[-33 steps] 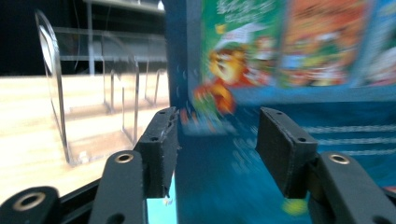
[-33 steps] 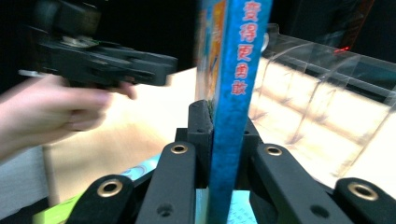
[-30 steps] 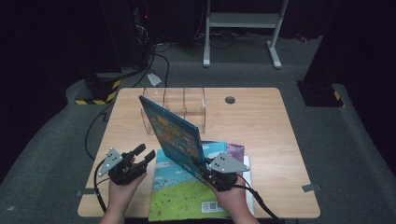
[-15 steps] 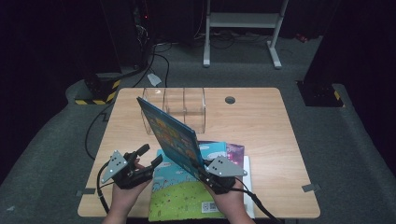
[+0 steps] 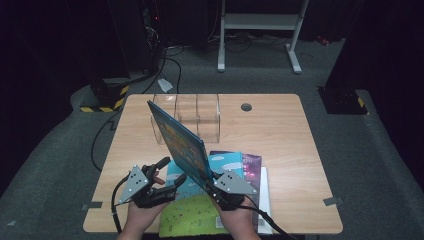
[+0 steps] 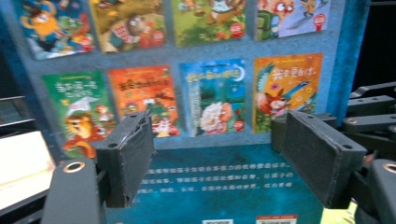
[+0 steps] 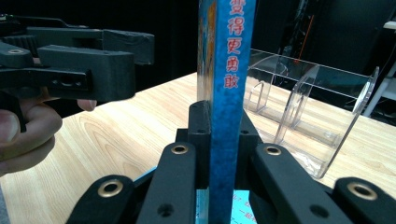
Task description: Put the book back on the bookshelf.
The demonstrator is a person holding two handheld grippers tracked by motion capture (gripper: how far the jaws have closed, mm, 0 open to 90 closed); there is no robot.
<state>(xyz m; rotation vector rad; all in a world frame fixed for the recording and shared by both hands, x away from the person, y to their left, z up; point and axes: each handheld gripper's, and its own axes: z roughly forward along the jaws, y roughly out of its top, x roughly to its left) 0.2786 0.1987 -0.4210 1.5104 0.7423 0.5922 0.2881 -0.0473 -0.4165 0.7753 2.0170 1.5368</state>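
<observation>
Jaws: your right gripper (image 5: pixel 218 181) stays clamped on the book's (image 5: pixel 176 138) spine, raised before the clear rack (image 5: pixel 187 116). Your left gripper (image 5: pixel 167 176), jaws apart, has closed in beside it, likely to steady the book.

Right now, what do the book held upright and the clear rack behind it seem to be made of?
The book: likely glossy printed card or paper, judging by its thin stiff cover, printed spine and soft sheen. The rack: probably clear acrylic or similar hard plastic, since the wood table shows through its see-through dividers and their edges catch light.
</observation>
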